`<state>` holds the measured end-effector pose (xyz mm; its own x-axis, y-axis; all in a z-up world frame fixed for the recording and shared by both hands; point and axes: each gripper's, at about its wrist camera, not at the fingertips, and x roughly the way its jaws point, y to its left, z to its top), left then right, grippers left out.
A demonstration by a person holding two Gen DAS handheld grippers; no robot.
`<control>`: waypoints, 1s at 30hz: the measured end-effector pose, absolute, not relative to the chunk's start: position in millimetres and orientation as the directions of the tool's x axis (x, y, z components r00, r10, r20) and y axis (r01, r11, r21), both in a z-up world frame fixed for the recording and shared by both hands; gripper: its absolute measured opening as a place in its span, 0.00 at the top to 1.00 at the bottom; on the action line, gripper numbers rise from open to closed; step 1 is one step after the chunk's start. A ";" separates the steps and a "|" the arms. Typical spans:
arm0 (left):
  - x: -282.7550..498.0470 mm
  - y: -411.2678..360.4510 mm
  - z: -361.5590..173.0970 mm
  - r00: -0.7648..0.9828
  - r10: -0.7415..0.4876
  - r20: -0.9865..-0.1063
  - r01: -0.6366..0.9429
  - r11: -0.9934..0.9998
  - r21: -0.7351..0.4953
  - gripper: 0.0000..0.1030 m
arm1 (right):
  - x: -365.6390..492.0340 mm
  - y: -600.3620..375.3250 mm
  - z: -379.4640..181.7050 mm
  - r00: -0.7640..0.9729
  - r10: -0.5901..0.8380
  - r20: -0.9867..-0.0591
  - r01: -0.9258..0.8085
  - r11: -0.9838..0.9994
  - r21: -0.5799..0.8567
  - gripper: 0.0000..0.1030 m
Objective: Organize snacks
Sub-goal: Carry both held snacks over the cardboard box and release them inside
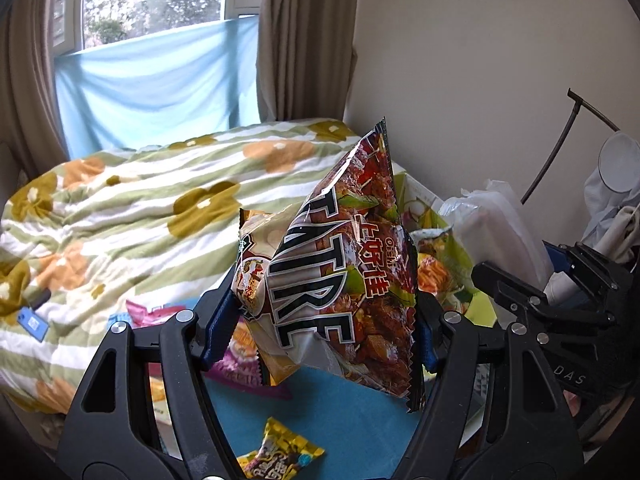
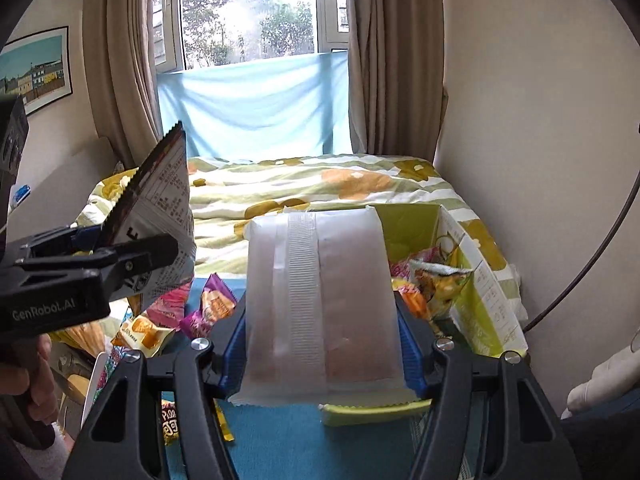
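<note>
My left gripper (image 1: 320, 336) is shut on two snack bags held upright above the blue mat (image 1: 340, 420): a dark red chip bag (image 1: 344, 280) in front and a yellow-brown bag (image 1: 256, 248) behind it. The left gripper also shows in the right wrist view (image 2: 120, 248) at the left, with the bag's printed back (image 2: 164, 208). My right gripper (image 2: 320, 348) is shut on a frosted white packet (image 2: 320, 300) with a ribbed seam, held upright. A green cardboard box (image 2: 480, 288) with snacks inside stands just right of it.
Loose snack packets lie on the mat: purple (image 2: 212, 304), orange (image 2: 144, 332) and yellow (image 1: 280, 456) ones. A bed with a flowered quilt (image 1: 140, 208) lies beyond. A wall is at the right, with a pile of white items (image 1: 612, 200) in the corner.
</note>
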<state>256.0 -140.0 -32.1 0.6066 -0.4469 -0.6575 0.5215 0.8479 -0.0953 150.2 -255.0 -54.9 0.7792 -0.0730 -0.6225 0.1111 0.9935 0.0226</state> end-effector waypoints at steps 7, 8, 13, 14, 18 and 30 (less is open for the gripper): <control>313.1 -241.5 -34.8 0.593 -0.425 -0.684 0.520 0.851 -0.078 0.34 | 186.4 -327.9 -39.4 0.790 -0.052 -0.610 0.088 0.996 0.029 0.43; 322.0 -256.2 -39.0 0.591 -0.414 -0.692 0.518 0.853 -0.067 0.34 | 191.9 -337.5 -40.1 0.790 -0.051 -0.611 0.083 0.996 0.024 0.43; 363.3 -307.8 -78.2 0.549 -0.338 -0.765 0.480 0.876 -0.043 0.33 | 221.1 -387.2 -51.1 0.772 -0.027 -0.635 0.066 0.997 0.037 0.43; 369.5 -312.9 -86.9 0.535 -0.333 -0.777 0.473 0.880 -0.051 0.33 | 226.8 -397.0 -53.1 0.767 -0.020 -0.641 0.061 0.997 0.042 0.43; 380.2 -327.4 -106.7 0.510 -0.300 -0.806 0.434 0.899 -0.061 0.16 | 244.6 -425.9 -62.6 0.746 0.015 -0.666 0.039 0.997 0.067 0.43; 340.3 -292.8 -107.7 0.524 -0.244 -0.816 0.308 0.948 -0.086 0.01 | 269.2 -459.2 -89.4 0.683 0.109 -0.722 -0.007 0.990 0.143 0.43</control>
